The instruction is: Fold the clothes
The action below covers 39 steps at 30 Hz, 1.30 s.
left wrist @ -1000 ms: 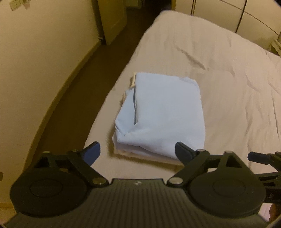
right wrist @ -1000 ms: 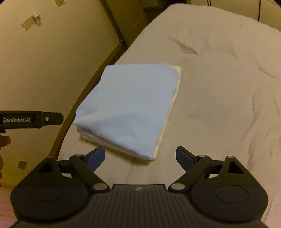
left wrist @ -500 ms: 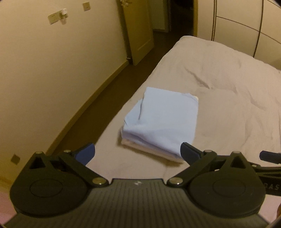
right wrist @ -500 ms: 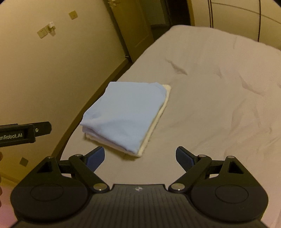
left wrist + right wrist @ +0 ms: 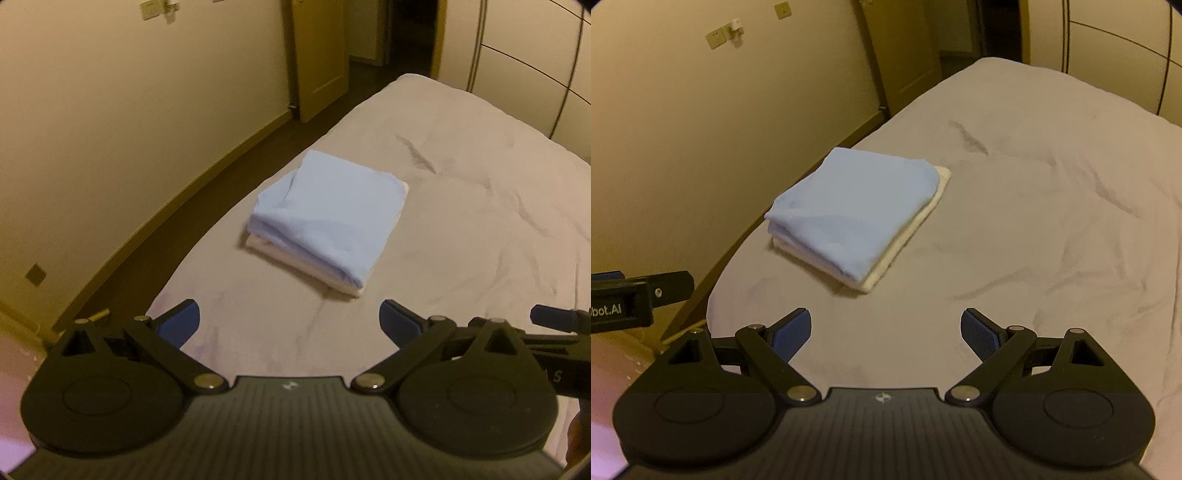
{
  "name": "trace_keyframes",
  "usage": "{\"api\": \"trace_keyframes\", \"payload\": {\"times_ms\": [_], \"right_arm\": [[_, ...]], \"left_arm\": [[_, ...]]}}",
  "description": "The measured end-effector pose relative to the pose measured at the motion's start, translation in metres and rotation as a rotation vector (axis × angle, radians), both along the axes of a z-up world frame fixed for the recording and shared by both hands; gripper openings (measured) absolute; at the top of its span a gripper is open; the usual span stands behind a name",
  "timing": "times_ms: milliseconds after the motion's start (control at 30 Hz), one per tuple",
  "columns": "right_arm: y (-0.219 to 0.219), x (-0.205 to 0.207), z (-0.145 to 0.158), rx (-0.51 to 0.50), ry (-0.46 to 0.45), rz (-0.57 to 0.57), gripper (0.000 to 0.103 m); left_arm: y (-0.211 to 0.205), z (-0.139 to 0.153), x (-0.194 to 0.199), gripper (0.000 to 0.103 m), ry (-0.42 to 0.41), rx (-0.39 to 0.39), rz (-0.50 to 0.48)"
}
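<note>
The blue garment (image 5: 325, 218) is soft, matt cloth, folded over a cream cloth (image 5: 905, 236) with a nubbier, towel-like surface. The bedsheet (image 5: 461, 221) is matt, lightly creased fabric. The grippers' bodies are matt black plastic with ribbed tops, shiny metal pivot pins and finely textured blue pads (image 5: 979, 336).

Right gripper (image 5: 885, 334) hangs above the wrinkled grey bedsheet (image 5: 1034, 229), both blue-padded fingers (image 5: 792, 334) spread wide, nothing between them. Folded light-blue cloth (image 5: 855, 212) sits stacked on a folded cream cloth (image 5: 905, 236), near the bedsheet's left edge.
</note>
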State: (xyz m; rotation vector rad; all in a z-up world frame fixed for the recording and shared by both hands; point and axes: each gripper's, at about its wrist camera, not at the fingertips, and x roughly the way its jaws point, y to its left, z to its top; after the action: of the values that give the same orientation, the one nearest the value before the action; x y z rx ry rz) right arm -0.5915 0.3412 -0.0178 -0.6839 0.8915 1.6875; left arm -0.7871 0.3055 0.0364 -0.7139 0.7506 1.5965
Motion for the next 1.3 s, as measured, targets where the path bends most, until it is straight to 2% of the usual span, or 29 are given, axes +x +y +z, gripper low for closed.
{"api": "trace_keyframes", "payload": {"times_ms": [233, 400, 800, 1300], "right_arm": [[-0.006, 0.002, -0.001, -0.007, -0.007, 0.058, 0.090], [-0.001, 0.000, -0.004, -0.026, -0.021, 0.085, 0.090], [0.037, -0.005, -0.012, -0.074, -0.016, 0.094, 0.090], [0.091, -0.039, -0.020, -0.139, -0.022, -0.005, 0.090]], "left_arm": [[-0.020, -0.003, 0.006, 0.102, 0.005, 0.005, 0.063], [-0.017, -0.008, 0.009, 0.102, -0.001, -0.026, 0.087], [0.025, -0.013, 0.008, 0.102, -0.001, -0.083, 0.075], [0.095, -0.020, -0.044, 0.102, -0.021, -0.150, 0.008]]}}
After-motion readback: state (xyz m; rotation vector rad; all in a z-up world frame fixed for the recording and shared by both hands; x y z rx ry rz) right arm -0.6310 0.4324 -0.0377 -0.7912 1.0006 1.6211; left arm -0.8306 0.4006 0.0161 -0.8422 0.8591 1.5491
